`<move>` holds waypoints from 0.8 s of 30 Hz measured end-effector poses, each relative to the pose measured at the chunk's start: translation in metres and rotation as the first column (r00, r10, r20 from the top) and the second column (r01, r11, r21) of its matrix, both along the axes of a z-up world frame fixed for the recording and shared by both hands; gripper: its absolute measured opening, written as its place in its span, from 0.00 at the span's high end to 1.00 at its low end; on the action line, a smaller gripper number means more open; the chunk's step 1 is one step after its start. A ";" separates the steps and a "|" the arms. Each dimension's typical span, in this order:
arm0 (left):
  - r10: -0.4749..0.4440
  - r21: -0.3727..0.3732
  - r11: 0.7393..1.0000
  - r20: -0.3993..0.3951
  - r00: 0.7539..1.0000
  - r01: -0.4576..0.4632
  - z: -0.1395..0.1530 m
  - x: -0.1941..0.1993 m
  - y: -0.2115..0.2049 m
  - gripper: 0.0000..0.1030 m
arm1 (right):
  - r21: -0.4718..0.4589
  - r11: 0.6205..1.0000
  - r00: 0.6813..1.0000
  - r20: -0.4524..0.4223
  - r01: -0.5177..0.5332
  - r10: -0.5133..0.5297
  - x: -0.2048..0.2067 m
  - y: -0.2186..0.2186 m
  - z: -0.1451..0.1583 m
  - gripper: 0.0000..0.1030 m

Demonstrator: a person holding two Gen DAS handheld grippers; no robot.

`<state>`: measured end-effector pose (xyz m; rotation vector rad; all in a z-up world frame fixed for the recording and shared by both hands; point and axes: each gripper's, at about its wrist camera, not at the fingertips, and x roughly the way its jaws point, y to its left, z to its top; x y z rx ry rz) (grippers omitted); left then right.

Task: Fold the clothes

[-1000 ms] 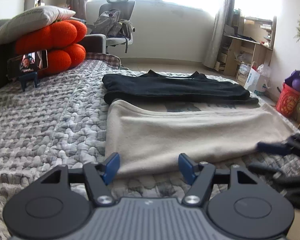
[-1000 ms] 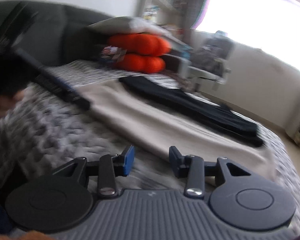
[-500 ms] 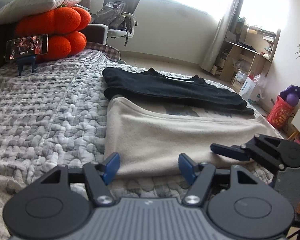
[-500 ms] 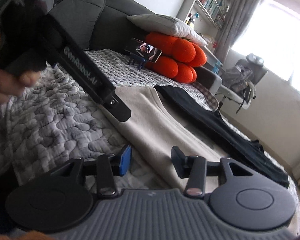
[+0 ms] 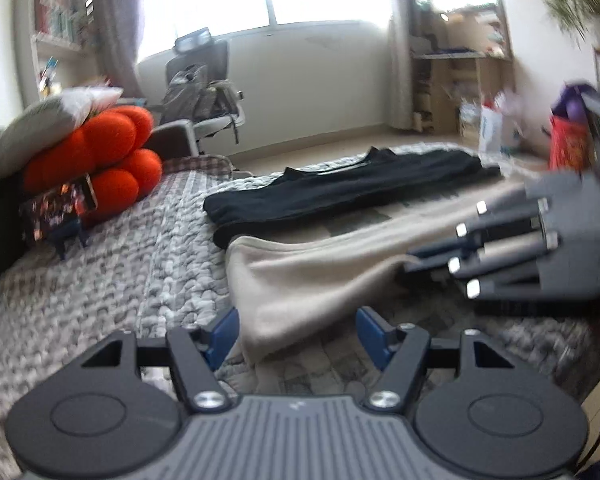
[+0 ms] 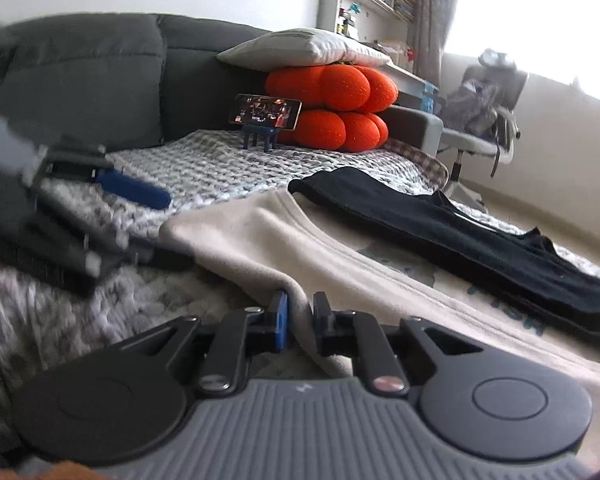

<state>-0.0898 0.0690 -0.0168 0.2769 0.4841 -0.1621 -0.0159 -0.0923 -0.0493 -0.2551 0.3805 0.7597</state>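
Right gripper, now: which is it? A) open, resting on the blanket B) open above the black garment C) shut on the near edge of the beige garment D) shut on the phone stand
C: the right gripper has its jaws pinched on a raised fold at the near edge of the beige garment; the left gripper is open.

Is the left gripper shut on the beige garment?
No. In the left wrist view the left gripper stands wide open, with the corner of the beige garment lying loose between its fingers.
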 end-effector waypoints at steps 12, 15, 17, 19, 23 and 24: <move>-0.073 0.333 0.940 -0.001 0.997 0.069 -0.020 0.029 -0.033 0.53 | 0.061 0.998 0.998 -0.062 -0.008 0.011 0.012 -0.007 0.015 0.87; -0.049 0.347 0.937 0.004 0.999 0.044 -0.021 0.034 -0.031 0.82 | 0.063 0.998 0.997 -0.075 -0.007 0.012 0.011 -0.009 0.010 0.87; -0.031 0.370 0.929 0.015 0.999 0.023 -0.022 0.035 -0.032 0.87 | 0.042 0.999 0.998 -0.066 -0.013 0.016 0.007 -0.011 0.004 0.79; -0.021 0.377 0.926 0.015 1.000 0.014 -0.023 0.036 -0.033 0.89 | -0.044 0.999 1.000 -0.010 0.003 -0.003 -0.005 -0.010 -0.007 0.57; -0.003 0.318 0.948 -0.011 1.000 0.006 -0.014 0.040 -0.027 0.91 | -0.144 0.989 0.995 0.094 0.039 -0.026 -0.026 -0.018 -0.020 0.54; 0.002 0.299 0.954 -0.019 1.000 0.004 -0.011 0.041 -0.024 0.91 | -0.154 0.987 0.994 0.105 0.048 -0.032 -0.029 -0.022 -0.021 0.54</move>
